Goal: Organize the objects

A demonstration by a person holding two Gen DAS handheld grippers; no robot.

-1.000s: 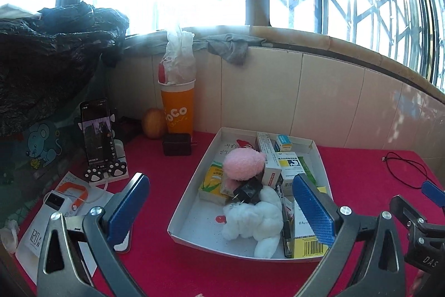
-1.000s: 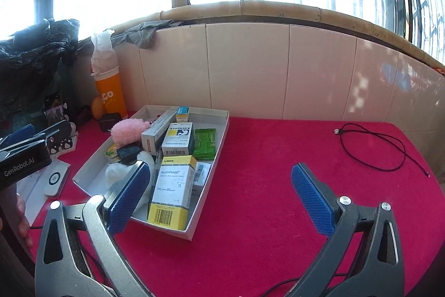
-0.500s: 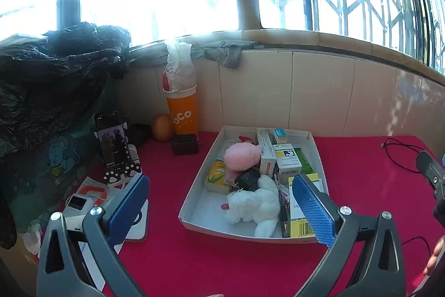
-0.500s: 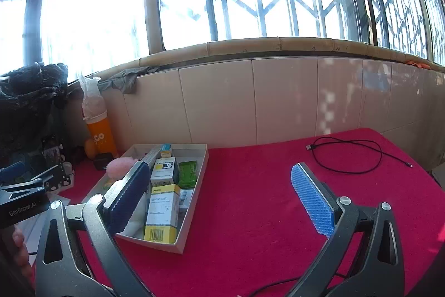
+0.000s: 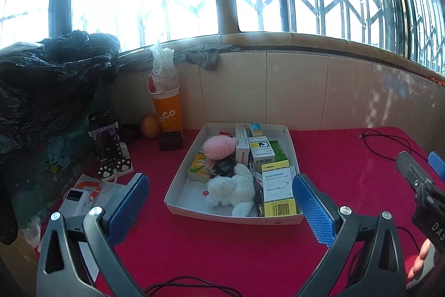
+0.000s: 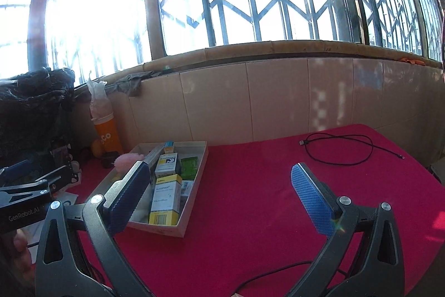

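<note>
Box (image 5: 233, 215) of medicine packs and soft toys is sitting on the table (image 5: 222, 255); left claw (image 5: 221, 209) and right claw (image 6: 219, 198) are hovering wide open, empty.

- The left tool (image 5: 221, 206) has pulled back and risen: the white box (image 5: 281, 219) of medicine packs and plush toys now sits farther ahead of it, with more red table (image 5: 222, 249) before its fingers.
- The right tool (image 6: 219, 196) has also backed away and tilted up; the box (image 6: 192, 196) lies farther ahead to its left, more window above.
</note>
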